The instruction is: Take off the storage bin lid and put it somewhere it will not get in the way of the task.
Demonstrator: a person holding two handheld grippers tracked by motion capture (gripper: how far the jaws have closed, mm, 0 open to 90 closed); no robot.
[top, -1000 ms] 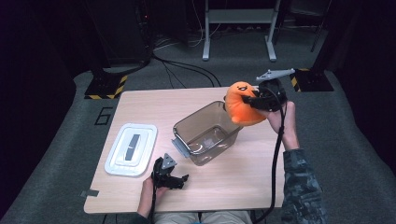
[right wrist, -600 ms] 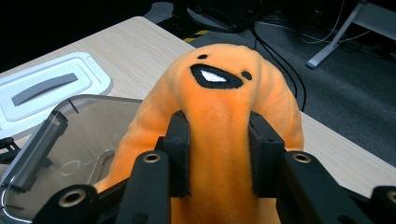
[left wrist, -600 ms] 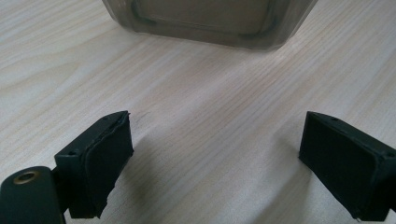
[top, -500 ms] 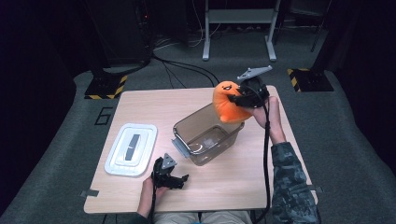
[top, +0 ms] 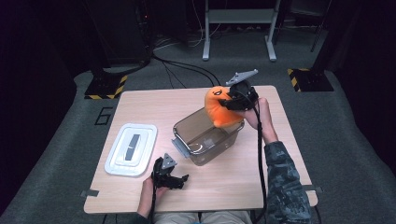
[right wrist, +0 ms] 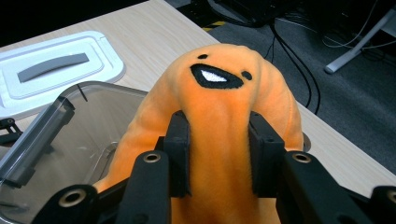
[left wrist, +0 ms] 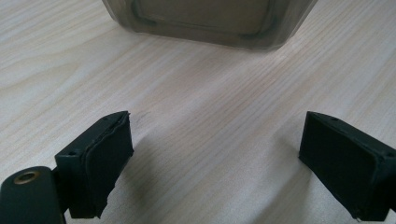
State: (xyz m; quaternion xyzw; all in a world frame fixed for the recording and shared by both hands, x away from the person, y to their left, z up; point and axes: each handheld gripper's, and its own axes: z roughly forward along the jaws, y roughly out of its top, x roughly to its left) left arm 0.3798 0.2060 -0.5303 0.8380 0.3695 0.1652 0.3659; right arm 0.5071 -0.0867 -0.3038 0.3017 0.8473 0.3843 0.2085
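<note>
Right gripper point(top: 232, 103) has carried the plush point(top: 219, 109) leftward, now over the bin's point(top: 187, 132) far rim, jaws clamped on its middle. Left gripper point(top: 172, 179) idles wide open on the surface point(top: 140, 105). Next I lower, then release inside.

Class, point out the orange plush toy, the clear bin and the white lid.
orange plush toy point(top: 219, 109): high view, its body.
clear bin point(top: 187, 127): high view, its left wall.
white lid point(top: 116, 161): high view, its front rim.

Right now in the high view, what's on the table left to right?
White rectangular plastic lid with grey handle → left gripper, open → clear smoky plastic container → orange plush toy, clamped in the right gripper.
</note>
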